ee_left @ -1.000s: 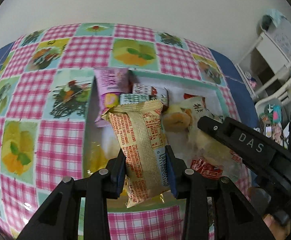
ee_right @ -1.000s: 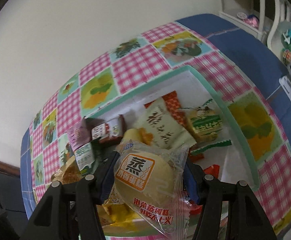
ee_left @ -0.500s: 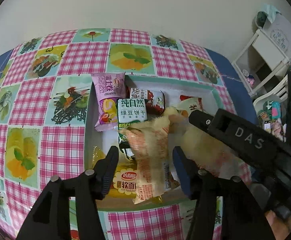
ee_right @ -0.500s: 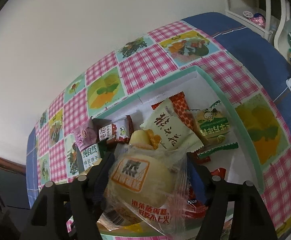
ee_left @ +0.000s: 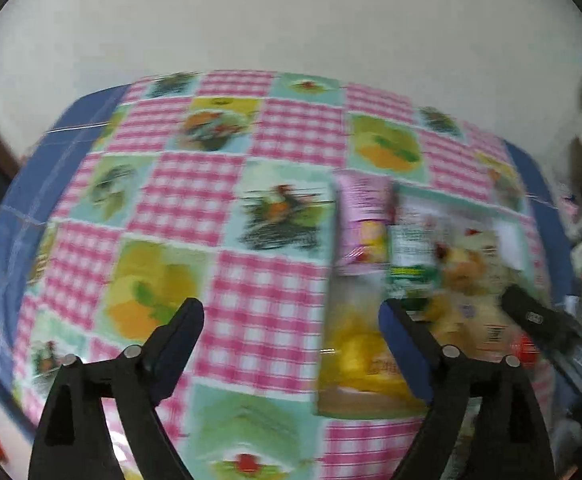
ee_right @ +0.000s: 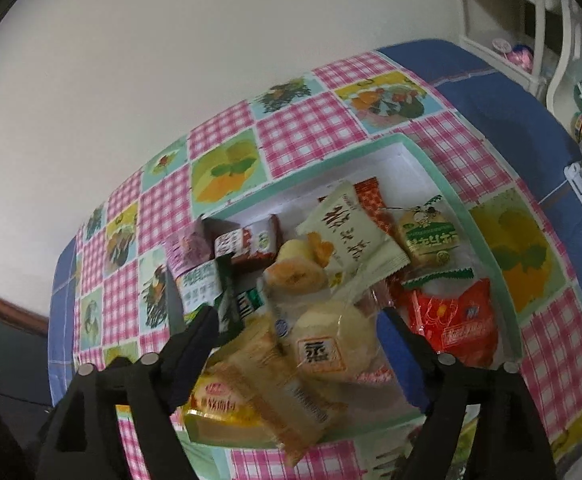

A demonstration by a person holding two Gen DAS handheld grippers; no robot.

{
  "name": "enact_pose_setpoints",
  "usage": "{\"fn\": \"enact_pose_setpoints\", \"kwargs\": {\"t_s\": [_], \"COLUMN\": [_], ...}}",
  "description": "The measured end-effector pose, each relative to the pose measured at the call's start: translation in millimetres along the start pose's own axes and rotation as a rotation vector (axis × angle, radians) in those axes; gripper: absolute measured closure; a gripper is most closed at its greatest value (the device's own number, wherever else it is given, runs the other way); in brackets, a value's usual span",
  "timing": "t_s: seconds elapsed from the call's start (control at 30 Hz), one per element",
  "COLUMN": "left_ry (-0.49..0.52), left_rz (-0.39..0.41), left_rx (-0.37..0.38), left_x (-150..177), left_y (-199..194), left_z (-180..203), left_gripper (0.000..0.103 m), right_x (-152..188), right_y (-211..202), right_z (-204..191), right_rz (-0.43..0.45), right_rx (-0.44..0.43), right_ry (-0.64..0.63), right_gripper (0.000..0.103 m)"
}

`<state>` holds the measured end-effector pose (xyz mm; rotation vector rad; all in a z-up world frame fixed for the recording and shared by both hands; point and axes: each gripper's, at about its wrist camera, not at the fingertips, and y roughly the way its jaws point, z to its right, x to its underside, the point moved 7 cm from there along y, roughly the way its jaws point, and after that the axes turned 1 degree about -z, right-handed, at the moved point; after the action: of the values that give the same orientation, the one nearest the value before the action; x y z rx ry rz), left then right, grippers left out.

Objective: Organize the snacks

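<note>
Between left gripper (ee_left: 291,316) jaws: bare checked tablecloth (ee_left: 259,320), jaws wide, just been opening, nothing held | right of them: blurred snack tray (ee_left: 527,248) | between right gripper (ee_right: 297,324) jaws: steamed-cake packet (ee_right: 331,348) and tan biscuit packet (ee_right: 275,384) lie loose in tray (ee_right: 455,200), jaws wide, just been opening, pads clear | right of them: red packet (ee_right: 459,320)

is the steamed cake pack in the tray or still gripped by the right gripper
In the tray. The steamed cake pack lies on the other snacks inside the tray; the right gripper has just been opening, its pads clear of it.
</note>
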<state>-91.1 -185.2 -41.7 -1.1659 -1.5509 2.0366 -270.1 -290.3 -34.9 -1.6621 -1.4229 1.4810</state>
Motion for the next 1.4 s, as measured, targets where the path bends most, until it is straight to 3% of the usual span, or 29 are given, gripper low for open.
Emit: {"fn": "enact_pose_setpoints", "kwargs": {"t_s": [0.07,0.17,0.53,0.8,1.03,1.4], "left_ry": [-0.003,-0.010,-0.065,-0.034,0.012,0.004], "left_rz": [-0.002,0.004,0.019,0.015,0.016,-0.001], "left_rx": [-0.054,-0.102,-0.151,-0.193,-0.195,-0.189], "left_x": [2.1,6.7,29.2,44.0,49.1,48.5], "left_y": [1.2,-1.6,-25.6,-36.0,-39.4,-35.6], "left_z": [-14.8,-33.5,-74.4,-81.3,-75.5,-74.5], "left_gripper": [0.006,0.005,0.005,0.005,0.005,0.005], "right_x": [7.2,16.7,54.2,70.5,71.3,75.3], "right_y": [-4.9,-12.5,-32.4,-32.1,-25.6,-18.1], "right_z": [-10.4,-23.6,-49.8,-53.5,-49.2,-47.6], "right_rz": [0.013,0.033,0.070,0.051,0.025,-0.011], "right_rx": [0.004,0.010,0.060,0.088,0.114,0.137], "right_ry": [-0.039,-0.088,-0.229,-0.271,-0.270,-0.289], "right_gripper": [0.000,0.000,0.000,0.000,0.000,0.000]}}
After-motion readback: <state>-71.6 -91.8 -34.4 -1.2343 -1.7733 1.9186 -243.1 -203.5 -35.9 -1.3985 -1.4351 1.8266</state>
